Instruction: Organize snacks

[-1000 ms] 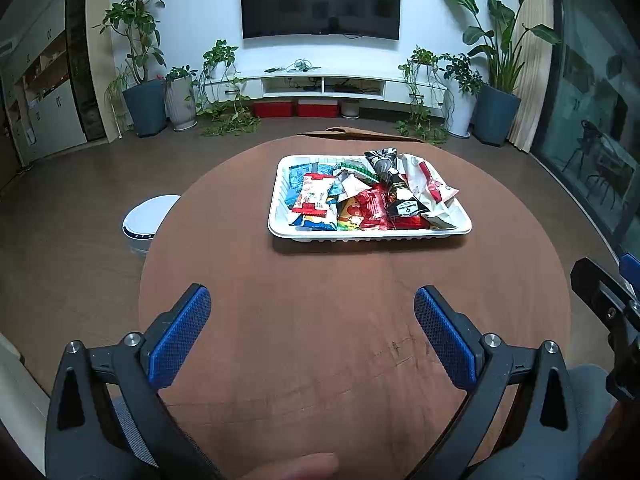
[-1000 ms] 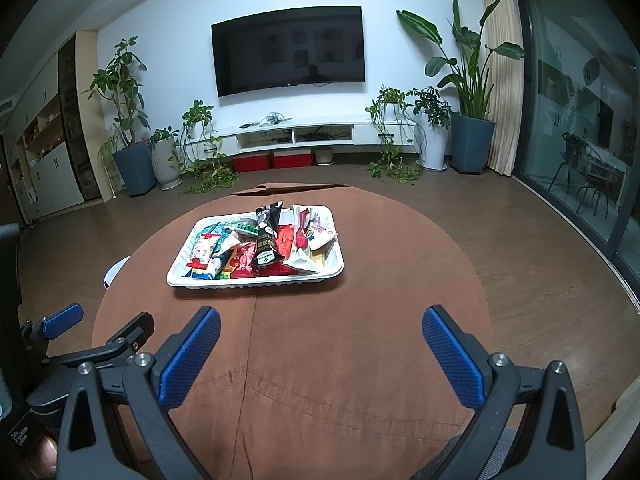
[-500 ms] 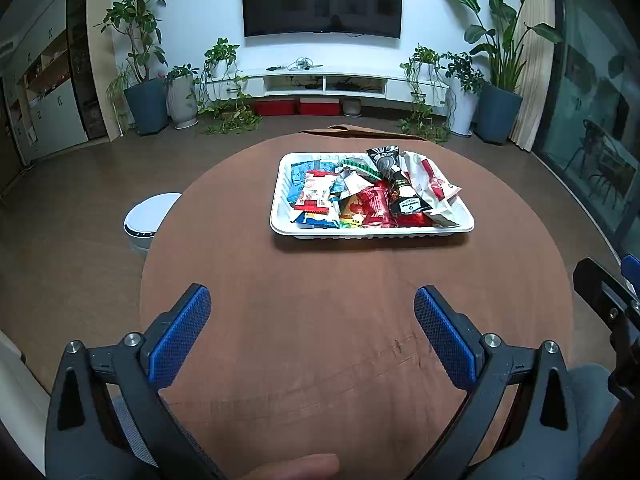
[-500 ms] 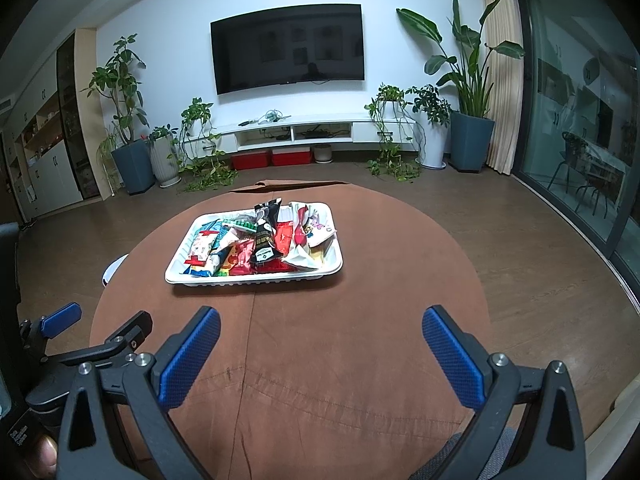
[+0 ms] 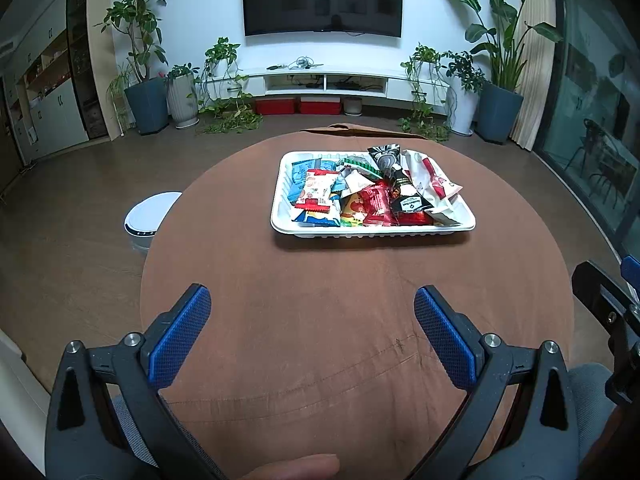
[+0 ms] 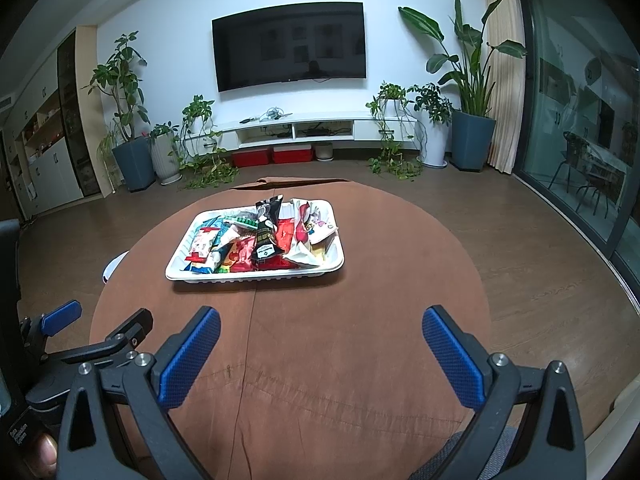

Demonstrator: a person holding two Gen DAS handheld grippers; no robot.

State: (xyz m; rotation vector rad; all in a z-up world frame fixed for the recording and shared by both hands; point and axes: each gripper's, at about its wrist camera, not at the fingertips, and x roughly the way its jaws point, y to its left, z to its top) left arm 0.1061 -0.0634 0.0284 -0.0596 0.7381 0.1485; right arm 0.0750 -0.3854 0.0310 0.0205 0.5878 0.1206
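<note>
Printing is seen on several snack packets in the white ribbed plastic tray [image 5: 280,216] – among them a black packet with a white label panel [image 5: 408,200] and a red-and-white packet [image 5: 318,192] – but no word, brand or number can be made out in either wrist view; the lettering is too small and blurred.

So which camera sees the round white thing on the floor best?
The left wrist view: the white disc shows mostly whole beside the table. In the right wrist view only a sliver peeks past the table edge.
</note>
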